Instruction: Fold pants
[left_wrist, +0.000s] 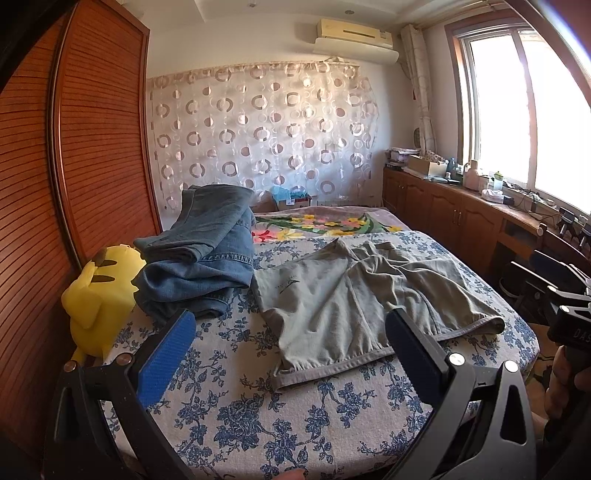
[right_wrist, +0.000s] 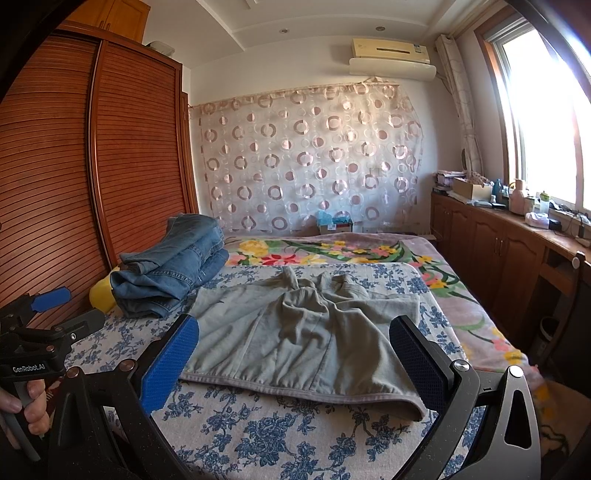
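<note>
Floral bedsheet (left_wrist: 258, 424) holds grey pants (left_wrist: 354, 299) beside wooden wardrobe (left_wrist: 92, 129).

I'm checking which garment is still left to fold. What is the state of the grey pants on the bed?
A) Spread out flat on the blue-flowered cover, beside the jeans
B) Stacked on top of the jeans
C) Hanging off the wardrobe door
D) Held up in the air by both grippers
A: the grey pants lie spread and wrinkled on the blue-flowered cover, right of the jeans, with both grippers' jaws open and empty.
</note>
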